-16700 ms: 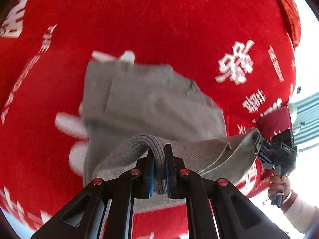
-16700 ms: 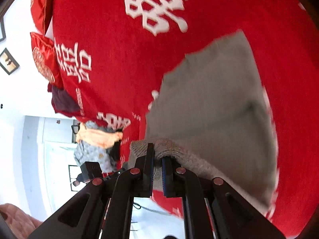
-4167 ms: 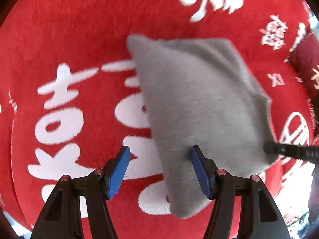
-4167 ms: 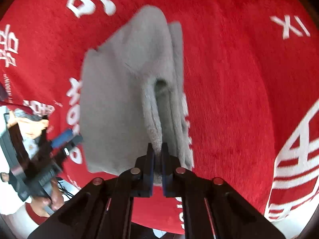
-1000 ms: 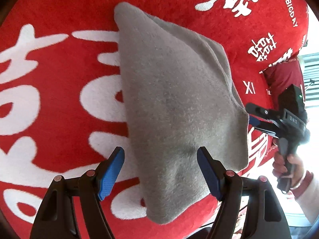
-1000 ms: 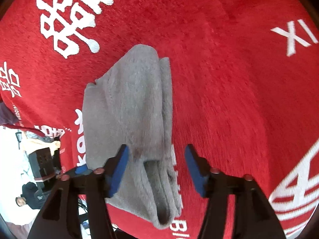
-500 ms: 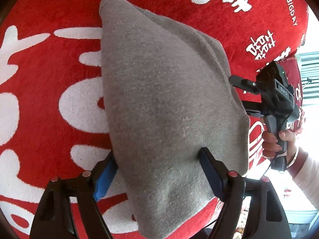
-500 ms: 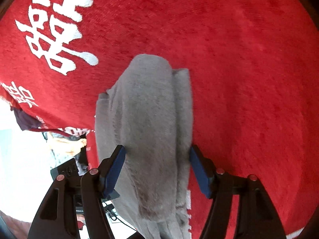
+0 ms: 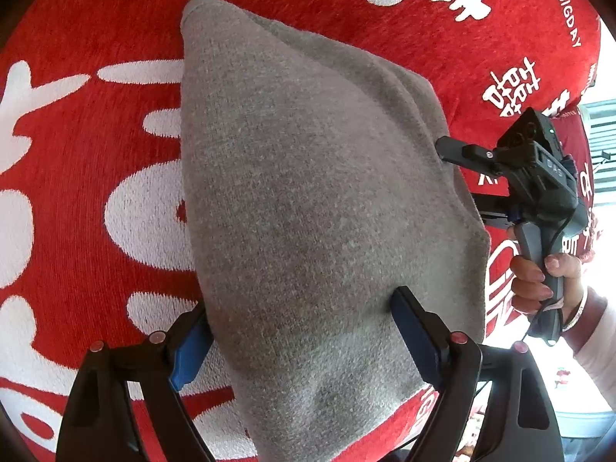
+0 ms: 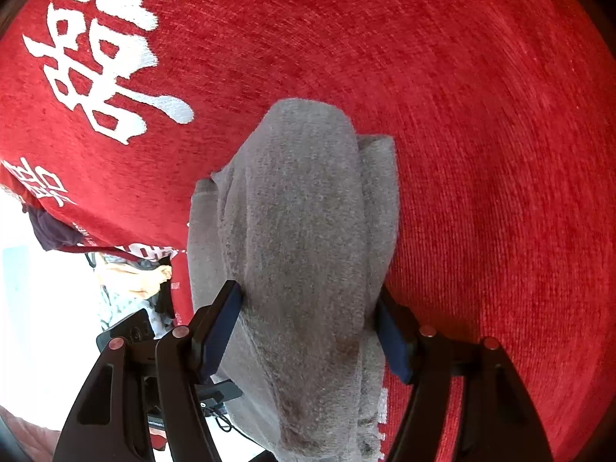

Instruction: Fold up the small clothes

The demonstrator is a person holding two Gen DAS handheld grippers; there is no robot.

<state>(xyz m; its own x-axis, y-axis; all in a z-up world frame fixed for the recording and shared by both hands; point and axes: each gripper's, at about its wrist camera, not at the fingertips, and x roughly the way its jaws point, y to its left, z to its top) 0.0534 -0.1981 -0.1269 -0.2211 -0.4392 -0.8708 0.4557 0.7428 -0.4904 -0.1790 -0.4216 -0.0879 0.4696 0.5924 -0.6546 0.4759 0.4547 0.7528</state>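
Note:
A folded grey knit garment (image 9: 308,192) lies on the red blanket (image 9: 96,57). My left gripper (image 9: 300,308) straddles its near end; the jaws are opening, one blue pad at the cloth's left edge, the other resting on top. My right gripper (image 10: 306,292) stands open over the garment's (image 10: 304,211) thick folded end, a pad close on each side. In the left wrist view the right gripper (image 9: 462,173) sits at the cloth's right edge, held by a hand (image 9: 539,273).
The red blanket (image 10: 481,134) with white characters (image 10: 96,69) covers the whole surface. Its edge drops off at the lower left in the right wrist view, where a dark pillow corner (image 10: 54,231) and bright floor show. A white sleeve (image 9: 593,338) is at the far right.
The right gripper has come down and forward, so its open jaws now straddle the garment's end. The left jaws have spread wider and sit closer over the cloth.

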